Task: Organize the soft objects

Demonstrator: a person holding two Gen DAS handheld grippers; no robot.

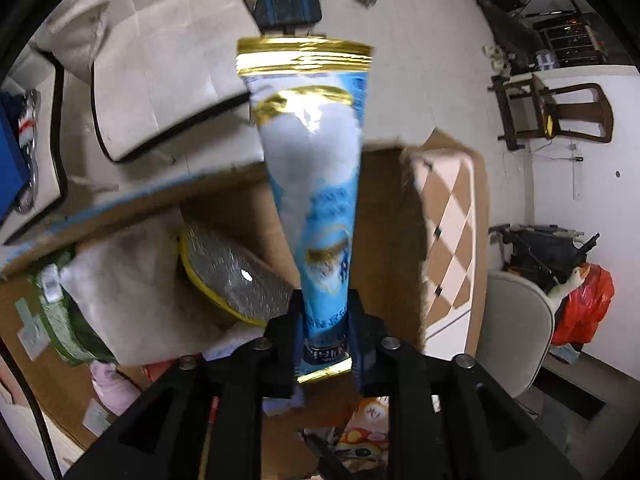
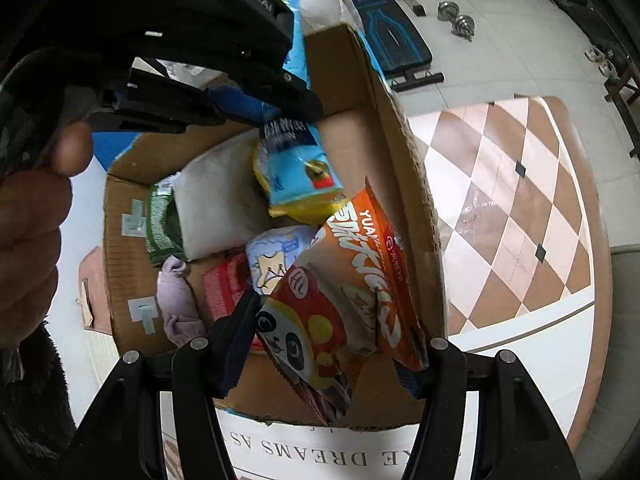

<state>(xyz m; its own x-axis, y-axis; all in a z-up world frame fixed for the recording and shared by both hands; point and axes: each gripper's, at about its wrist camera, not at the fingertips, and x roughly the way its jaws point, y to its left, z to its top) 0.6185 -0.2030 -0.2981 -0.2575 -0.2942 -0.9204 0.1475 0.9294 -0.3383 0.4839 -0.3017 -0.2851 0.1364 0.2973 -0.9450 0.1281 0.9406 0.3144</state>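
Note:
My left gripper is shut on the bottom edge of a blue and white snack bag with gold trim, held above an open cardboard box. In the right wrist view the same bag hangs from the left gripper over the box. My right gripper is wide apart around an orange panda snack bag that rests between the fingers over the box's near corner. A white pillow, a green packet and a pink cloth lie in the box.
A checkered brown and white mat lies right of the box. A weight bench and dumbbells stand on the tiled floor beyond. A silver foil bag with a yellow rim lies in the box. A grey chair stands at right.

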